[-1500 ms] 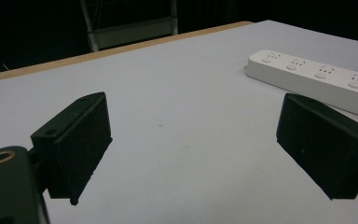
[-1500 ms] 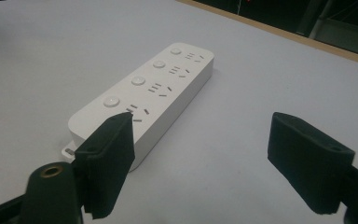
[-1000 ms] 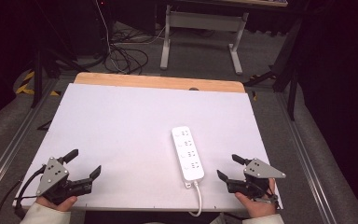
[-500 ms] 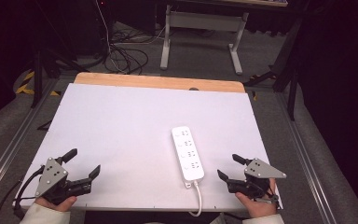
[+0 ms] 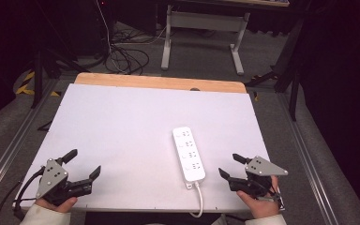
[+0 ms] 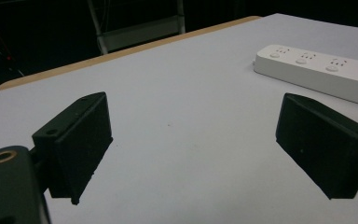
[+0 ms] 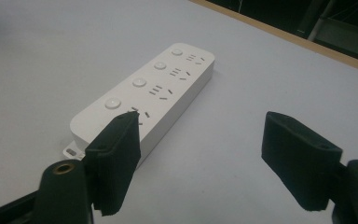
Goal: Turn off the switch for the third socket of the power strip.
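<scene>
A white power strip (image 5: 189, 153) with several sockets lies flat on the white table (image 5: 122, 126), right of centre, its cord (image 5: 199, 201) running off the front edge. The strip also appears at the upper right of the left gripper view (image 6: 321, 70) and ahead on the left in the right gripper view (image 7: 149, 93). My left gripper (image 5: 82, 164) rests at the front left corner, open and holding nothing. Just right of the strip's near end, my right gripper (image 5: 232, 165) stands open with nothing between its fingers, in a hand near the front edge.
A wooden strip (image 5: 159, 83) borders the table's far edge. Beyond it stand a metal desk frame (image 5: 201, 28) and loose cables (image 5: 126, 58) on the floor. Grey rails (image 5: 9, 145) run along both sides of the table.
</scene>
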Motion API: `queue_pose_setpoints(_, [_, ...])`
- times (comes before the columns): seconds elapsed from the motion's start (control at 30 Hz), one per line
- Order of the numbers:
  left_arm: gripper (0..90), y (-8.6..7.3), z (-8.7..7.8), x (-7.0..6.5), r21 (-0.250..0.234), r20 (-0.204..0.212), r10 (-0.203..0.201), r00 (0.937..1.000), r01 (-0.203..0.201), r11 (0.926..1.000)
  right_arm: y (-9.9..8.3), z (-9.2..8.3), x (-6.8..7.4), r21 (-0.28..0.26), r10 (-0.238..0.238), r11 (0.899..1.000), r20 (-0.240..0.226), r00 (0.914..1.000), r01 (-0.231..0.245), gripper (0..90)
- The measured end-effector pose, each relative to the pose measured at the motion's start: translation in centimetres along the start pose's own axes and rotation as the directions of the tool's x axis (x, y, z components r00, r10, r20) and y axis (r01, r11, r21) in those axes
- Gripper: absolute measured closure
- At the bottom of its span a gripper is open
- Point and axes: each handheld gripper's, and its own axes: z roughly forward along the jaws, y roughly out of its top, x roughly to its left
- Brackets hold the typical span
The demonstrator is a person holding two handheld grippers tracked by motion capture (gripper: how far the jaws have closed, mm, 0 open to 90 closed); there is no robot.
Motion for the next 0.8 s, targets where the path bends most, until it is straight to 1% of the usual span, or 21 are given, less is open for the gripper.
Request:
queue_pose_setpoints(0.07, [11.1,0.0,0.0,0.0,0.001,-0.001,0.0,1.0,0.0,1.0,0.2,0.0,-0.1,0.003,0.005,1.0,-0.008,1.0,-0.005,28.7])
queue_pose_setpoints(0.13, [11.1,0.0,0.0,0.0,0.0,-0.002,0.001,1.0,-0.001,1.0,1.0,0.1,-0.1,0.016,0.001,1.0,-0.008,1.0,-0.001,31.3])
queue_pose_setpoints(0.17, [11.1,0.0,0.0,0.0,0.0,-0.002,0.001,1.0,-0.001,1.0,1.0,0.1,-0.1,0.016,0.001,1.0,-0.008,1.0,-0.001,31.3])
queue_pose_setpoints(0.23, [11.1,0.0,0.0,0.0,0.0,-0.003,0.001,1.0,-0.001,1.0,1.5,0.2,-0.2,0.026,-0.001,1.0,-0.024,0.9997,0.002,35.4])
queue_pose_setpoints(0.27, [11.1,0.0,0.0,0.0,0.0,-0.003,0.001,1.0,-0.001,1.0,2.1,0.4,-0.2,0.031,-0.005,1.0,-0.025,0.9997,0.006,36.4])
queue_pose_setpoints(0.3, [11.1,0.0,0.0,0.0,0.001,-0.002,0.003,1.0,-0.003,1.0,2.1,0.4,-0.2,0.031,-0.005,1.0,-0.025,0.9997,0.006,36.4])
queue_pose_setpoints(0.33, [11.1,0.0,0.0,0.0,0.001,-0.001,0.002,1.0,-0.002,1.0,2.6,0.6,-0.2,0.032,-0.008,0.999,-0.031,0.9995,0.009,38.1])
queue_pose_setpoints(0.43, [11.1,0.0,0.0,0.1,0.002,-0.003,0.0,1.0,0.0,1.0,3.1,0.9,-0.1,0.036,-0.005,0.999,-0.04,0.9992,0.007,38.8])
queue_pose_setpoints(0.47, [11.1,0.0,0.0,0.1,0.002,-0.003,0.0,1.0,0.0,1.0,3.5,1.3,0.0,0.036,-0.012,0.999,-0.046,0.9988,0.014,39.7])
queue_pose_setpoints(0.5, [11.1,0.0,0.0,0.1,0.001,-0.003,-0.001,1.0,0.001,1.0,3.5,1.3,0.0,0.036,-0.012,0.999,-0.046,0.9988,0.014,39.7])
queue_pose_setpoints(0.7, [11.1,0.0,0.0,0.1,0.002,-0.002,-0.001,1.0,0.001,1.0,5.1,2.5,0.3,0.046,-0.044,0.998,-0.063,0.9971,0.047,41.0])
queue_pose_setpoints(0.8, [11.1,0.0,0.0,0.1,0.001,-0.003,-0.001,1.0,0.001,1.0,5.5,2.7,0.3,0.049,-0.044,0.998,-0.067,0.9967,0.048,41.6])
